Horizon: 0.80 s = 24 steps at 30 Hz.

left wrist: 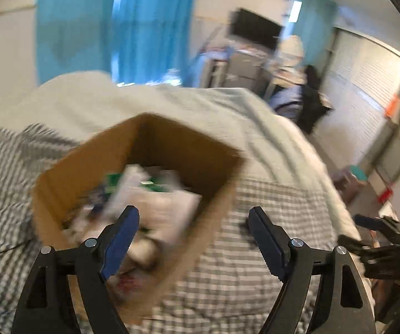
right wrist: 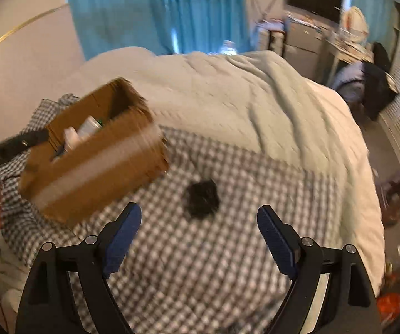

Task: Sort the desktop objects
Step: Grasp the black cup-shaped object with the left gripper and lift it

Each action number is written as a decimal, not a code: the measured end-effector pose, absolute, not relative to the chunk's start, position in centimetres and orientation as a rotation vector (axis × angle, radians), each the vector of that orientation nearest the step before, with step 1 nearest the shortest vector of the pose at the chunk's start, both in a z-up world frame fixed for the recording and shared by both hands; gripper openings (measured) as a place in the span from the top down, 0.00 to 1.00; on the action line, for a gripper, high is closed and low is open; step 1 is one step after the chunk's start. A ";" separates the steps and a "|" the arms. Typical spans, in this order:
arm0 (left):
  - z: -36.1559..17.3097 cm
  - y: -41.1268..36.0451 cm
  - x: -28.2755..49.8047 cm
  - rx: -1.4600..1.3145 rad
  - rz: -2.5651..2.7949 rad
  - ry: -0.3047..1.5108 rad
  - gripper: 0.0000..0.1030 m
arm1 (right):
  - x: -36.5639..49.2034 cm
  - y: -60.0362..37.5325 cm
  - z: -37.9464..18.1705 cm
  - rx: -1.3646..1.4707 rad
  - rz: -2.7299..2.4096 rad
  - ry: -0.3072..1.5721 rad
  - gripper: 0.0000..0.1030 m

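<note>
Brown cardboard box (right wrist: 94, 150) sits on the checked sheet (right wrist: 200, 264), already stuffed. Small black thing (right wrist: 202, 199) lies just right of the box. Both the left gripper (left wrist: 193, 239) and right gripper (right wrist: 200, 239) gape open, holding nothing. Everything's blurry, so I'd guess a rushed grab bunches sheet instead.

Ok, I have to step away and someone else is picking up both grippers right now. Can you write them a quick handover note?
Left gripper: open, nothing between its fingers, hanging over the cardboard box.
Right gripper: open, empty, pointing at the small black thing on the checked sheet.
Where things are: the box sits on the checked sheet on the bed, open at the top.
Done: several items, too blurred to name, already lie in the box.
Left: the black thing lies outside the box, to its right; it looks like the next pick. No other loose item shows on the sheet.
</note>
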State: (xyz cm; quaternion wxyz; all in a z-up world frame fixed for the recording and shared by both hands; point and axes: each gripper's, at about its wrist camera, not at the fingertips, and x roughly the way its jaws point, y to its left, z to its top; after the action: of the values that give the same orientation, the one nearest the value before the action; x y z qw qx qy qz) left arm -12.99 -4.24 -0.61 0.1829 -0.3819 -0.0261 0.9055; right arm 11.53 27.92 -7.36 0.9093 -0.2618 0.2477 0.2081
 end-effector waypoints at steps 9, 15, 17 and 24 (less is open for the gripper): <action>-5.4 4.6 -10.6 -1.221 2.414 0.042 0.04 | 11.9 22.5 -7.5 -0.496 0.318 0.513 0.12; -9.4 8.1 -11.1 -1.303 2.405 0.054 0.04 | 14.1 19.6 -8.4 -0.441 0.276 0.517 0.01; -10.7 9.0 -11.7 -1.330 2.420 0.041 0.04 | 15.0 18.6 -9.0 -0.418 0.267 0.528 0.00; -14.1 11.9 -15.2 -1.369 2.374 -0.079 0.04 | 17.9 16.8 -10.9 -0.441 0.257 0.572 0.00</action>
State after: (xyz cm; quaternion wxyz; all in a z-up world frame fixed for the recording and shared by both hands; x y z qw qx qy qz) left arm -15.22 11.91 -14.08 0.1986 -0.4895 -0.0281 0.8486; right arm 17.86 16.80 -10.93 0.9274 -0.2150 0.2791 0.1255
